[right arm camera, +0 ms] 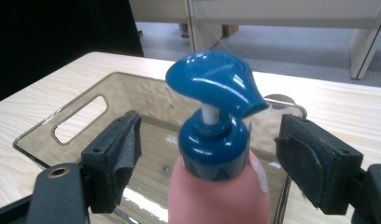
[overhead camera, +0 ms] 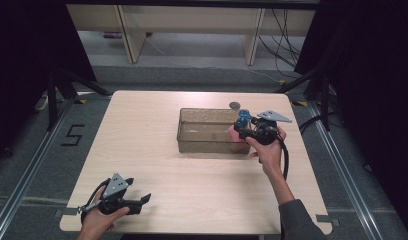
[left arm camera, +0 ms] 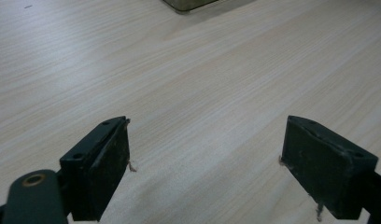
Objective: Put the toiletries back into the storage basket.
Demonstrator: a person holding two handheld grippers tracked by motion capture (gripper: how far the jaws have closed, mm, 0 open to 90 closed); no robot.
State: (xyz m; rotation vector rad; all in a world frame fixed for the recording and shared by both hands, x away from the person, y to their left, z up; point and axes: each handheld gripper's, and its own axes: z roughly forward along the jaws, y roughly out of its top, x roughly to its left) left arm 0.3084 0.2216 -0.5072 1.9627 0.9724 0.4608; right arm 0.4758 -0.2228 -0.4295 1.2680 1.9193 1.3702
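A pink bottle (overhead camera: 233, 134) with a blue pump head (overhead camera: 243, 117) stands upright at the right end of a clear plastic bin (overhead camera: 202, 131). My right gripper (overhead camera: 243, 127) is open around it. In the right gripper view the pump head (right arm camera: 216, 88) and pink body (right arm camera: 216, 196) sit between the two black jaws with a gap on each side; the bottle's base is hidden. My left gripper (overhead camera: 142, 200) lies open at the table's near left corner, and in the left gripper view (left arm camera: 207, 144) nothing but bare table shows between its jaws.
The bin (right arm camera: 81, 121) has a handle slot in its far end wall. A small round grey disc (overhead camera: 235, 105) lies on the table just behind the bin. The wooden table (overhead camera: 142, 145) spreads wide to the left of the bin; shelf legs stand on the floor beyond.
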